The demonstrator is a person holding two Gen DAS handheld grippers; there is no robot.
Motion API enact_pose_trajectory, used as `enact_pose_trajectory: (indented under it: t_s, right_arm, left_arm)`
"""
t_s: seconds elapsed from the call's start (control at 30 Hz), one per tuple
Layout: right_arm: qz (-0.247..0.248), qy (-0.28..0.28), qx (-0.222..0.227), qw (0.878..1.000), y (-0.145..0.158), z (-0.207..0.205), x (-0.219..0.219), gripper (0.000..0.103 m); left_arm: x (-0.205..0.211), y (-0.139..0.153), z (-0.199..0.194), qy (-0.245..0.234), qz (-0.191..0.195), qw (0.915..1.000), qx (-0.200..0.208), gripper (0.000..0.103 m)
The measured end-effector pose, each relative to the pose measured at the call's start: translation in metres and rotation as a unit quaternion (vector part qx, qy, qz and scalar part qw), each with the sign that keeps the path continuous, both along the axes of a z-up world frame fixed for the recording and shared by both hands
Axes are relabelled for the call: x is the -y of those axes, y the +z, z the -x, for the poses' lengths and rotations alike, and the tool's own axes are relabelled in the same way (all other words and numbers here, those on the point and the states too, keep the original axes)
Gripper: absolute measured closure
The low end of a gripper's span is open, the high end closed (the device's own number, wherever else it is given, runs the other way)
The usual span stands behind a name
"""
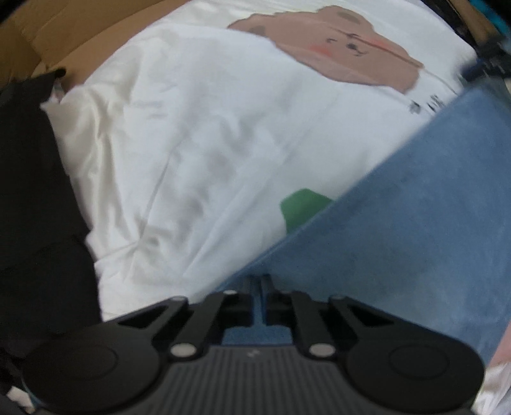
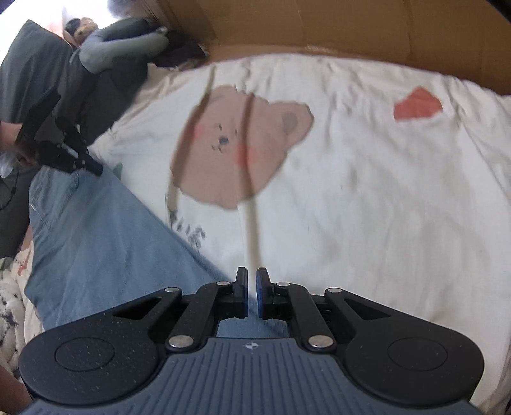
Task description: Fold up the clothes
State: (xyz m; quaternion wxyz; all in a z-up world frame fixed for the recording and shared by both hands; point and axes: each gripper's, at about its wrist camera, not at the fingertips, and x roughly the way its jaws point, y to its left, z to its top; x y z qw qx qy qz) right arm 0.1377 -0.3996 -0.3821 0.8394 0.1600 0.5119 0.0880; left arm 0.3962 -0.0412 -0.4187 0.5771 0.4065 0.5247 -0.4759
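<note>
A pair of blue jeans lies stretched across a white bedsheet printed with a brown bear. My left gripper points down, its jaws closed on the denim edge, with blue cloth showing between and under the fingers. In the right wrist view the jeans run from my right gripper to the left gripper, which is at the pocket end. The right jaws stand nearly together, with denim directly beneath them and its edge reaching the fingertips. The right gripper shows as a dark blur at the cloth's far end.
The white sheet carries a bear print, a red patch and a green patch. Brown cardboard borders the bed. Dark clothing is piled at the left. A person in a grey top stands at the bedside.
</note>
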Motion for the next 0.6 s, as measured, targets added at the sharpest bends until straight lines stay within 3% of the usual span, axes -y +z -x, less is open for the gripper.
enact_pose_trajectory:
  t_s: [0.13,0.23,0.4,0.53,0.57,0.6]
  right_arm:
    - [0.001,-0.009,0.004,1.0,0.002,0.018,-0.008,0.099]
    - [0.013,-0.031,0.014,0.999,0.009,0.038,-0.007,0.099]
    - [0.029,-0.071,0.022,0.997,0.02,0.08,0.012,0.098]
    - [0.048,-0.104,0.027,0.993,0.035,0.11,0.032,0.098]
    - [0.048,-0.115,0.029,0.992,0.039,0.118,0.037,0.097]
    - [0.048,-0.127,0.036,0.99,0.041,0.129,0.043,0.088]
  left_arm:
    - [-0.001,0.004,-0.006,0.04,0.012,0.9989,0.02,0.1]
    - [0.001,0.01,0.003,0.07,0.006,0.9928,0.097,0.085]
    - [0.009,0.035,0.022,0.094,0.04,0.9903,0.094,0.084]
    - [0.031,0.063,0.051,0.114,0.085,0.9867,0.079,0.071]
    - [0.038,0.067,0.059,0.109,0.094,0.9868,0.074,0.07]
    - [0.047,0.071,0.069,0.1,0.1,0.9872,0.074,0.068]
